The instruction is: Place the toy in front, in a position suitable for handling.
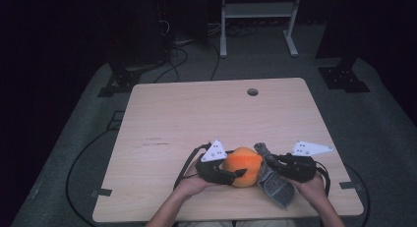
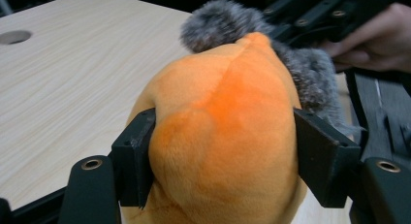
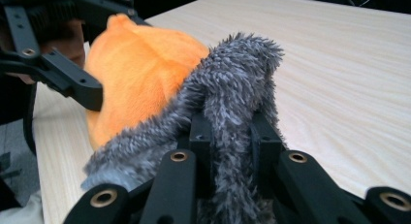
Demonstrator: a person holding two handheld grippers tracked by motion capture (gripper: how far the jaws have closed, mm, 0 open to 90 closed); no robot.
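Left gripper view: left tongs (image 2: pixel 223 151) squeeze round orange plush (image 2: pixel 223 136); right tongs (image 3: pixel 231 136) pinch its grey fur (image 3: pixel 232 88).

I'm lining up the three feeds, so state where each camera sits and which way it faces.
High view: above the person's side, looking forward and down on the wooden table; forearms and both hands enter from below.
Left gripper view: rides the left gripper, looking along its jaws pressed on the orange plush.
Right gripper view: rides the right gripper, its jaws pinching the grey furry piece.
All views share the plush.
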